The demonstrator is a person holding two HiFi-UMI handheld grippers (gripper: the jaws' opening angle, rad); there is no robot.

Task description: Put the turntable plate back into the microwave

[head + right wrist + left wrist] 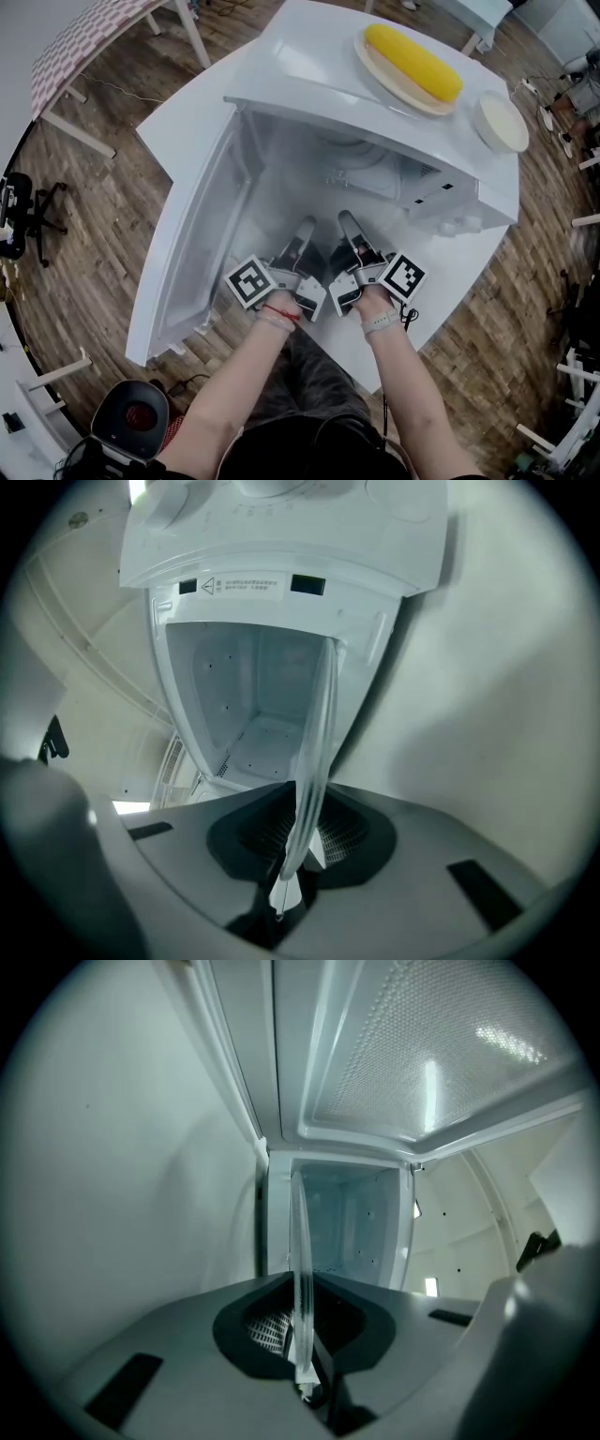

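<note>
Turntable plate [300, 1251], glass, edge-on, clamped by the fingers of both left gripper [305, 230] and right gripper [347, 223], at open microwave [300, 66] mouth.

Turntable plate [300, 1232] edge-on in left gripper [302, 1290]

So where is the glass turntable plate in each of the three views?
Head view: the turntable plate is faint clear glass at centre, ahead of the left gripper and right gripper.
Left gripper view: plate edge-on, upright strip at centre, clamped in the jaws.
Right gripper view: plate edge-on, centre, leaning slightly, clamped in the jaws.
Shared landmark: the open microwave cavity behind it.
</note>
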